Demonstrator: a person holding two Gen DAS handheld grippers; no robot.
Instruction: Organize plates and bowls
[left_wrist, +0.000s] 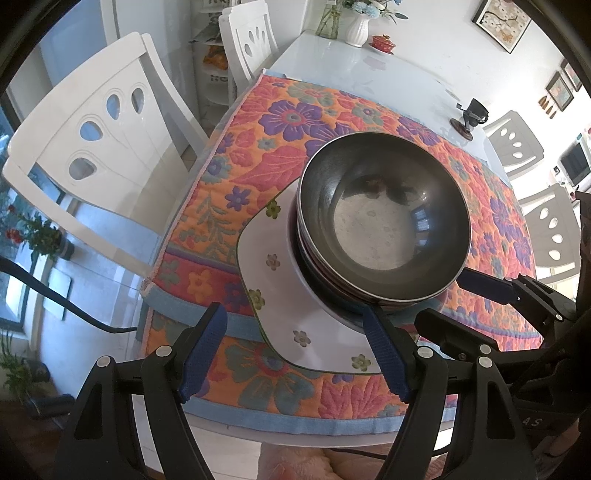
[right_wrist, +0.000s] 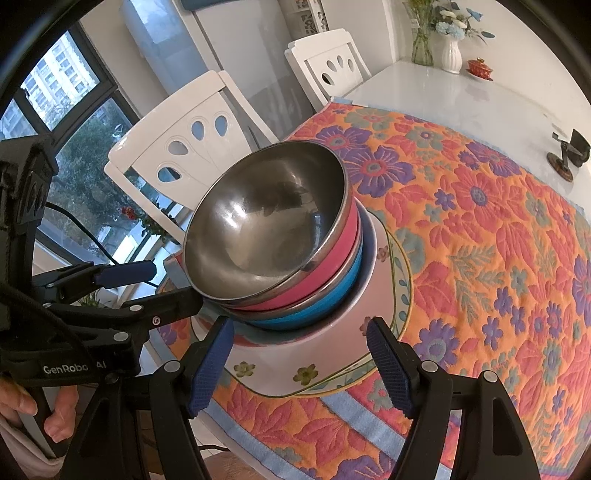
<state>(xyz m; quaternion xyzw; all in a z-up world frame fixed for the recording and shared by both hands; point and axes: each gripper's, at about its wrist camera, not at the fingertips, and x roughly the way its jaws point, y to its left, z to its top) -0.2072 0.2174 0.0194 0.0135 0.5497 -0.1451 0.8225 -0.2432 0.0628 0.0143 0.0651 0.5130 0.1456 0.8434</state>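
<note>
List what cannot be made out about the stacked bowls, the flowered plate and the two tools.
- Number of bowls: right wrist view shows pink and blue sides, more may nest within; left wrist view shows only rims.
- Flowered plate centre: covered by the stack in both views.
- Left tool: right finger's tip overlaps the stack; contact unclear.
- Right tool: open; whether it touches the plate is unclear.

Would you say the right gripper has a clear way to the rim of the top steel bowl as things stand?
Probably yes: the right gripper is open, just short of the bowl stack, and nothing lies between it and the top steel bowl. The left gripper sits off to one side.
</note>
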